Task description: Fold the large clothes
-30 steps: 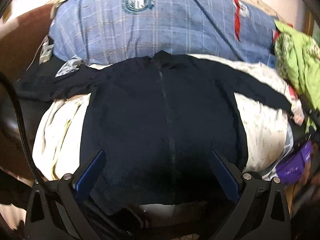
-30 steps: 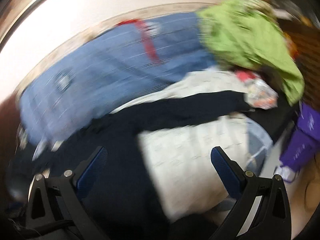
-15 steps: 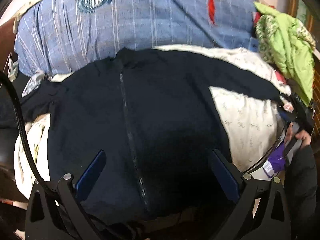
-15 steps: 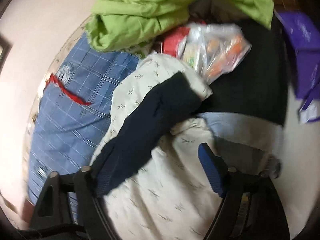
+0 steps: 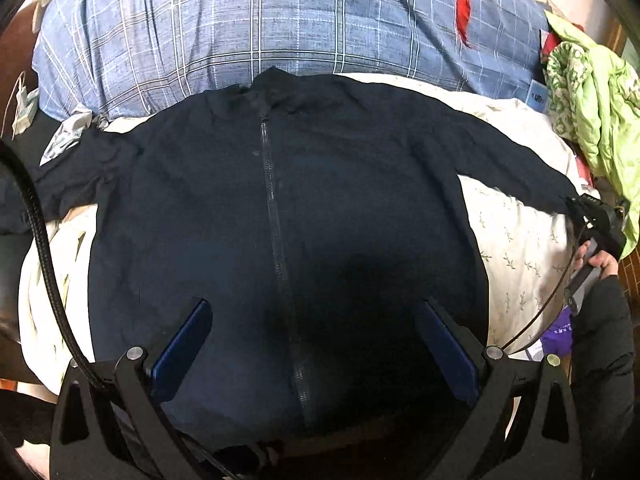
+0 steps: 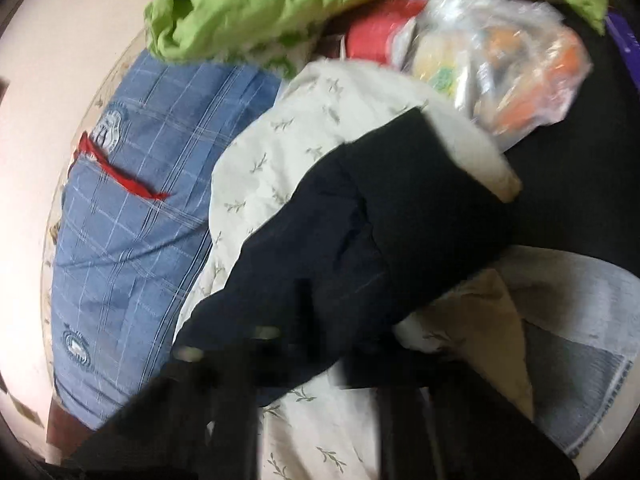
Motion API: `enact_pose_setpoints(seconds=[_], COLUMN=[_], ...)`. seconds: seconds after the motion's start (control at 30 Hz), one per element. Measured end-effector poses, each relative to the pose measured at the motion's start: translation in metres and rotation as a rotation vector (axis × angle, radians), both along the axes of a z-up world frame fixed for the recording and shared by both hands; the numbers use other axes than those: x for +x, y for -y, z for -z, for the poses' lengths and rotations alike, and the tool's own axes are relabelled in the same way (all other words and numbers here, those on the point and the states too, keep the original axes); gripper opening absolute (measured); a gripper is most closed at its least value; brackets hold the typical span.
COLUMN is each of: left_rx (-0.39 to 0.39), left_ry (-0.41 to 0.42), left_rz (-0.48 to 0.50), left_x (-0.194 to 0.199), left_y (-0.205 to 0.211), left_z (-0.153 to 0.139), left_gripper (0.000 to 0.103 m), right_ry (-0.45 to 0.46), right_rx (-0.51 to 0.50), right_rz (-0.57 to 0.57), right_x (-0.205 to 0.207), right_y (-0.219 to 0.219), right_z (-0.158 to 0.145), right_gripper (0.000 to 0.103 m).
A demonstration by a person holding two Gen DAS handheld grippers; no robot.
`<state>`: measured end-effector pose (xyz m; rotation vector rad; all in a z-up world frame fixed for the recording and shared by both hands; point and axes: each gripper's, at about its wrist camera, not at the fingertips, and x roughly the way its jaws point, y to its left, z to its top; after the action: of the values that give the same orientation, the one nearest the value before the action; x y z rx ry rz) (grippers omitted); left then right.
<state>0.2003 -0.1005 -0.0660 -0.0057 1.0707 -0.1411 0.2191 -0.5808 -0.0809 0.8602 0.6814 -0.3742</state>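
Two claws at work — the left claw [image 5: 312, 356] hangs wide apart just above the hem of the navy jacket [image 5: 280, 220], spread flat on the bed's cream quilt [image 5: 516, 240]. Far right, the right claw [image 5: 576, 206] — clamped tight on the sleeve cuff [image 6: 360, 240].

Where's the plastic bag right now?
Right wrist view, upper right: the plastic bag lies just beyond the jacket sleeve, beside the green cloth, partly on the cream quilt.

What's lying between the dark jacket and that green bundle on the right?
In the left wrist view, cream leaf-print bedding fills the stretch between the jacket and the green bundle.
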Motion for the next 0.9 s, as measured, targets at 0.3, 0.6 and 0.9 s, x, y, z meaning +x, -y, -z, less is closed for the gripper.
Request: enact_pose_setpoints(seconds=[0.3, 0.6, 0.9], left_rx=[-0.084, -0.207, -0.264], left_ry=[0.011, 0.037, 0.082], left_rz=[-0.042, -0.264, -0.503], left_x=[0.018, 0.018, -0.003], left_y=[-0.025, -0.13, -0.255], left_z=[-0.007, -0.011, -0.004], left_gripper=[0.102, 0.102, 0.102], right_ry=[0.075, 0.219, 0.203], right_rx=[-0.364, -0.433, -0.349], right_rz=[-0.149, -0.505, -1.091], right_x=[0.005, 0.059, 0.097], right_y=[-0.071, -0.233, -0.532], right_z=[-0.095, -0.143, -0.066], right_gripper=[0.003, 0.003, 0.003])
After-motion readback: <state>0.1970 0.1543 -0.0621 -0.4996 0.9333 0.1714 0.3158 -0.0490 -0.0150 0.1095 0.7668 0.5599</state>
